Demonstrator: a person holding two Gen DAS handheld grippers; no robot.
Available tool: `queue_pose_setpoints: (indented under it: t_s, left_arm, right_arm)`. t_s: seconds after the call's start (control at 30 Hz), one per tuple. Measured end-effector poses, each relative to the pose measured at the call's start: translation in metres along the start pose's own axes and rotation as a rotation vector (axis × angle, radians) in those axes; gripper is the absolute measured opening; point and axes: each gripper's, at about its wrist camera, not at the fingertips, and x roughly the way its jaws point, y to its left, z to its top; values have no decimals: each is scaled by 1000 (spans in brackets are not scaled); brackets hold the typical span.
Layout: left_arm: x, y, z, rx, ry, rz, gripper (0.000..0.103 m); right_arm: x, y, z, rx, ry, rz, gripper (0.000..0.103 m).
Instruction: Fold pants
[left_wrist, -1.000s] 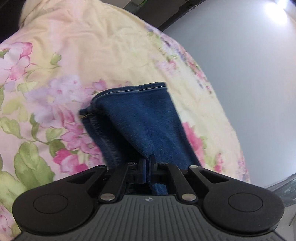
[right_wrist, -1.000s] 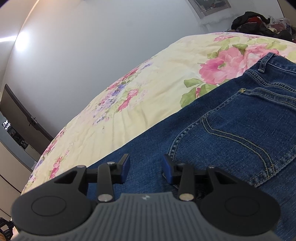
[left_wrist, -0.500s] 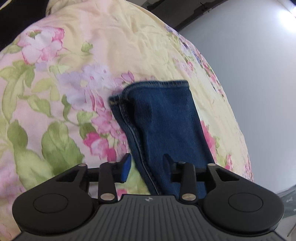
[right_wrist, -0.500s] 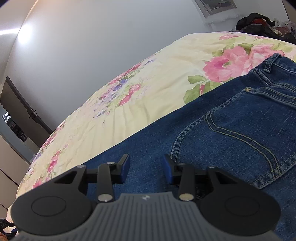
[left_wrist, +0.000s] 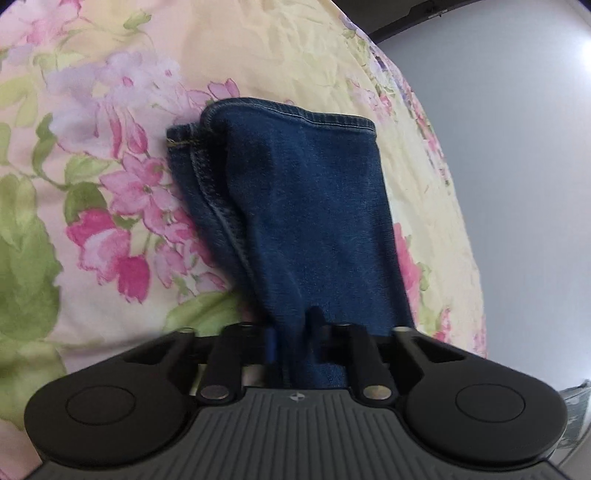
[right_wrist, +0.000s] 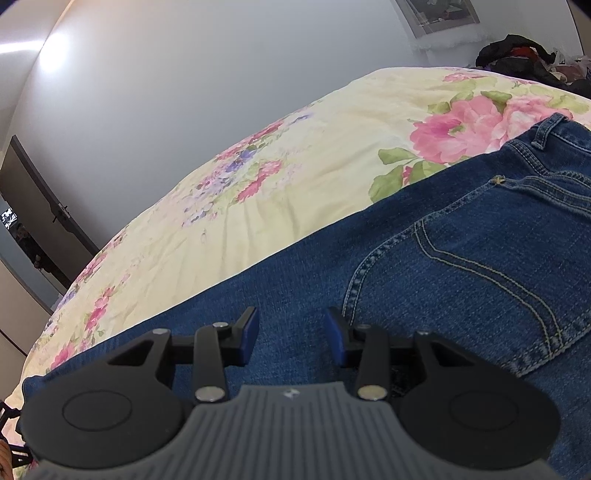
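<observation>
Since half a second ago the left gripper has gone from spread apart beside the jeans leg to clamped on it; the right one hasn't budged. Left wrist view: fingers are pinched together on a bunched ridge of the denim, blue pads pressed into the cloth from both sides, so it's grasping the jeans leg. From the gripper the leg runs away up the frame and ends at the stitched hem, with a second layer of hem peeking out on the hem's left side. Leg lies flat on the floral bedspread, pink and lilac blooms left of the denim, a pink patch right of it. Grey wall beyond the bed edge on the denim's right. Right wrist view: right gripper sits released, jaws wide apart with a clear gap, nothing between them, hovering low over the seat area of the jeans. Back pocket with pale arc stitching lies right of the gripper, belt loop and a rivet further up toward the waistband. Bedspread extends past the far side of the denim. Dark door far left of the bed, heap of dark clothes behind the waistband end.
</observation>
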Motion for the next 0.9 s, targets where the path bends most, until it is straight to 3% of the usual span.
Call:
queue_pose_setpoints:
  t_s: [0.17, 0.27, 0.37, 0.43, 0.5, 0.6, 0.7, 0.77, 0.8, 0.9]
  left_arm:
    - [-28, -6, -2, 37, -67, -105, 7]
    - [-43, -10, -7, 100, -103, -126, 7]
    - [-34, -1, -7, 125, -76, -57, 8]
    - [-15, 13, -5, 93, -28, 1, 9]
    - [-8, 21, -6, 100, -30, 8, 16]
    - [-9, 16, -9, 126, -47, 31, 18]
    - [-13, 17, -4, 99, -47, 31, 20]
    - [-15, 21, 2, 53, -49, 32, 24]
    - [-17, 25, 4, 18, -53, 32, 27]
    - [-31, 26, 5, -10, -74, 63, 39]
  right_arm:
    - [-1, -1, 0, 9, 4, 7, 37]
    - [-7, 1, 2, 12, 0, 10, 37]
    - [-17, 7, 4, -20, -13, 14, 37]
    - [-25, 23, 4, -150, -18, -28, 37]
    - [-33, 40, 1, -288, -11, -56, 37]
    - [-49, 51, -12, -389, 14, -76, 37]
    - [-60, 44, -23, -395, 80, -138, 37]
    - [-56, 27, -29, -323, 198, -226, 39]
    - [-56, 18, -36, -299, 245, -224, 39]
    - [-69, 16, -38, -322, 208, -212, 38]
